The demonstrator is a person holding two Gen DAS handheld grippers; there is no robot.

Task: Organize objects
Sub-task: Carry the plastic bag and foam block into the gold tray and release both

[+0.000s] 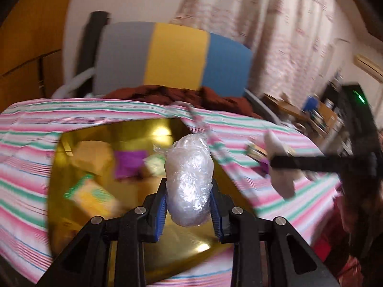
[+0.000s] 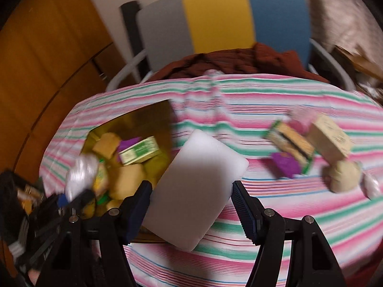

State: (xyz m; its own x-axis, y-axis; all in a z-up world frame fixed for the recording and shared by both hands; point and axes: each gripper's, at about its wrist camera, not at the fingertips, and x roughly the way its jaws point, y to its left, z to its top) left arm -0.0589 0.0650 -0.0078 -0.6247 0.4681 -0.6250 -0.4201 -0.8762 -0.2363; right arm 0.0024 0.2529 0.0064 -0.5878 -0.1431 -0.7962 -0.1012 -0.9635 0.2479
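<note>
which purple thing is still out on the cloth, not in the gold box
The purple packet beside the green-striped box, right of the white slab; the other lies inside the gold box.

Small packets (image 2: 308, 141) on the striped cloth (labels included) blur unreadably.

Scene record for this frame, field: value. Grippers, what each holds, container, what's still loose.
left gripper: shut on plastic-wrapped bundle, above the gold box
right gripper: shut on white block
gold box: open, on striped cloth; holds several small packets
loose items: cluster of small boxes and lumps on the cloth, right of the white block
image quality: motion blur
</note>
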